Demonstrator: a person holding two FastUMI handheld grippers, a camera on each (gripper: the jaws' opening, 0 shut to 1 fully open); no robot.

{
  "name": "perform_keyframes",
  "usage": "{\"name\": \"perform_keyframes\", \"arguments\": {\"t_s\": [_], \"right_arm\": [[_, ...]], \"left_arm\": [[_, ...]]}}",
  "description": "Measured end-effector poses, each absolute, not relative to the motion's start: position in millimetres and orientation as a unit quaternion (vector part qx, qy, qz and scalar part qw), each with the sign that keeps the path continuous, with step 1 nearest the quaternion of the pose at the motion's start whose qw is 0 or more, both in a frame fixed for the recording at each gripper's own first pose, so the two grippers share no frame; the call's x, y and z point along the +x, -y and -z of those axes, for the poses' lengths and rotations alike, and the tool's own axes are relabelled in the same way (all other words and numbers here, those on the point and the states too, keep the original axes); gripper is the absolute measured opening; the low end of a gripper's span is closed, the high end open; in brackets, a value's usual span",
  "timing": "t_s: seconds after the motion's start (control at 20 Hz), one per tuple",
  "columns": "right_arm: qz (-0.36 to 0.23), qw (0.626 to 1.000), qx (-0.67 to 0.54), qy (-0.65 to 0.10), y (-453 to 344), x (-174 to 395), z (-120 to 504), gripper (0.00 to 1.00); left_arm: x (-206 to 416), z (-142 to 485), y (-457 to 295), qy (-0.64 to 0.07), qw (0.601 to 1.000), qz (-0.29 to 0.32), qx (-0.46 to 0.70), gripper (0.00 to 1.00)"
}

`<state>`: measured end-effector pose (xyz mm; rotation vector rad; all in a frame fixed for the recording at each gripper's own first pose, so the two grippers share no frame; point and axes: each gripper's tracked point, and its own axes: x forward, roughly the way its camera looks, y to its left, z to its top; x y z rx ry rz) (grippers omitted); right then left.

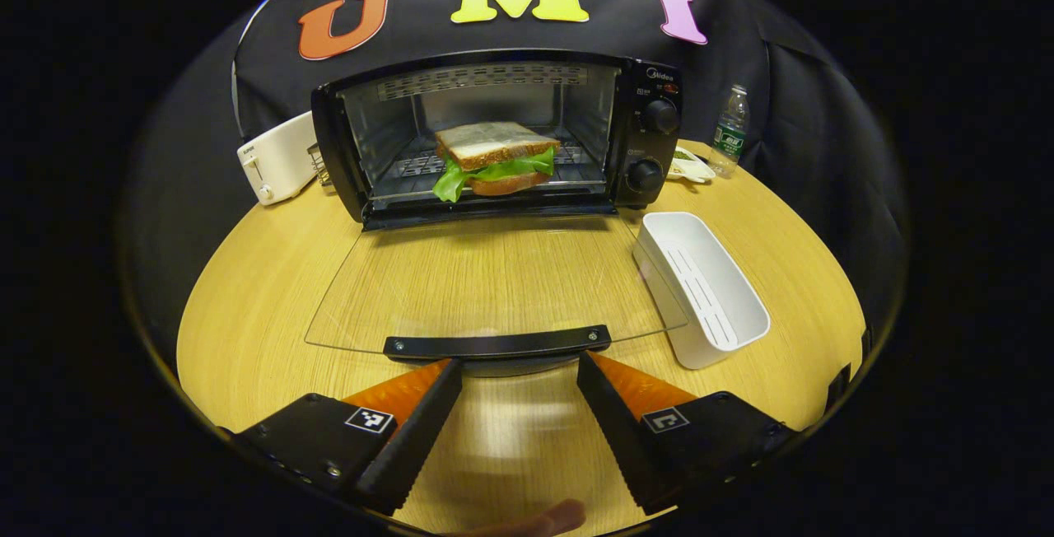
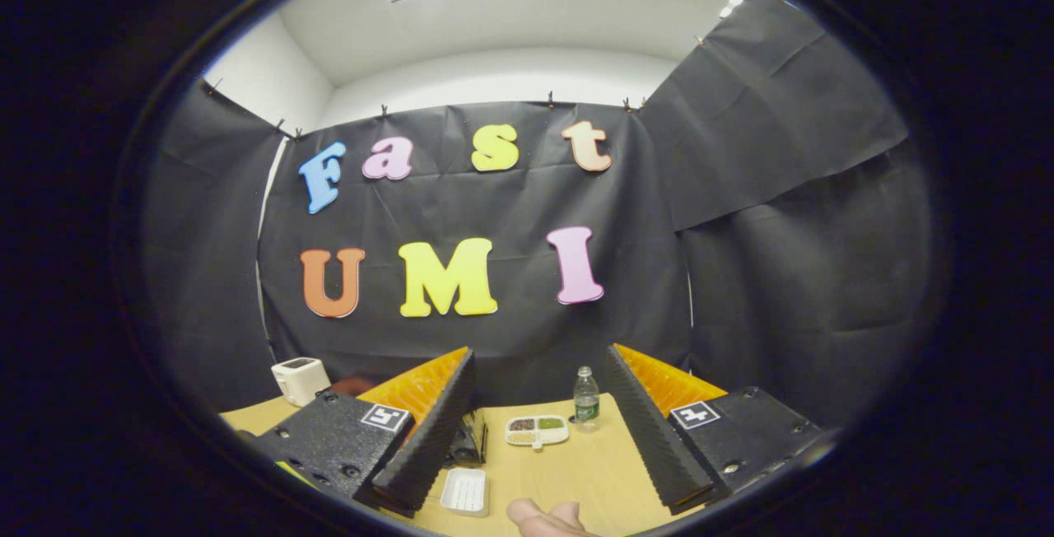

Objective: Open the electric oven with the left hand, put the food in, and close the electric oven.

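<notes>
In the left gripper view, the electric oven (image 1: 502, 137) stands at the far side of the round wooden surface (image 1: 247, 331) with its cavity exposed. The glass door (image 1: 494, 282) is folded fully down and lies flat toward the camera, and its dark handle (image 1: 498, 343) runs along the near edge. The sandwich (image 1: 494, 160), bread slices with green lettuce between them, sits on the wire rack inside the oven cavity, roughly centred. The left claw (image 1: 519, 372) is positioned just short of the door handle with its fingers spread wide; the fingertips lie near the two ends of the handle, and the claw grips nothing. A white rectangular tray (image 1: 704, 290) rests on the surface to the right of the open door, a white toaster (image 1: 276, 160) stands to the left of the oven, and a water bottle (image 1: 729, 130) stands to the right behind a small dish (image 1: 690, 165). In the right gripper view, the right claw (image 2: 539, 372) is raised and points at the booth wall, fingers wide apart and holding nothing. Beyond its fingers, the water bottle (image 2: 585, 397), the divided dish (image 2: 537, 430), the white tray (image 2: 466, 491) and the toaster (image 2: 300, 379) are visible on the surface. Part of a hand (image 2: 543, 516) shows at the bottom edge.
</notes>
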<state>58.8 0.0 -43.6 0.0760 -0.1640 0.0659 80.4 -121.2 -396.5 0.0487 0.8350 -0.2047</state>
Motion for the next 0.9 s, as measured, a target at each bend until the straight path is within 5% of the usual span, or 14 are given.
{"name": "perform_keyframes", "arguments": {"t_s": [0.05,0.1,0.15,0.4,0.45,0.55,0.6,0.85,0.9], "right_arm": [[-0.033,0.996,0.037,0.080,0.6,58.6,45.0,1.00],[-0.031,0.996,0.036,0.078,3.2,59.9,47.4,0.89],[-0.030,0.996,0.036,0.075,4.2,60.2,48.6,1.00],[-0.039,0.995,0.041,0.078,2.9,55.2,48.9,1.00],[-0.040,0.995,0.040,0.078,1.3,55.2,48.7,0.89],[-0.051,0.995,0.042,0.071,-5.4,54.2,52.2,0.89],[-0.058,0.995,0.041,0.071,-9.5,52.4,52.1,1.00],[-0.056,0.995,0.030,0.070,-4.9,54.3,52.5,1.00],[-0.055,0.996,0.031,0.068,-4.8,54.7,54.7,0.89]], "left_arm": [[81.2,395.6,121.4,-0.402,0.910,0.099,0.021,0.94],[81.3,393.2,122.2,-0.398,0.911,0.101,0.018,0.94],[81.7,391.4,122.1,-0.394,0.913,0.102,0.015,0.94],[83.9,381.1,122.1,-0.374,0.922,0.102,-0.004,0.94],[84.5,378.2,122.4,-0.369,0.924,0.102,-0.004,0.94],[85.2,371.8,122.1,-0.361,0.927,0.102,0.000,0.94],[87.0,367.3,121.8,-0.355,0.929,0.101,0.000,0.94],[93.8,347.8,121.8,-0.331,0.938,0.098,-0.005,0.94],[96.0,343.0,120.9,-0.325,0.941,0.096,-0.002,0.94]]}}
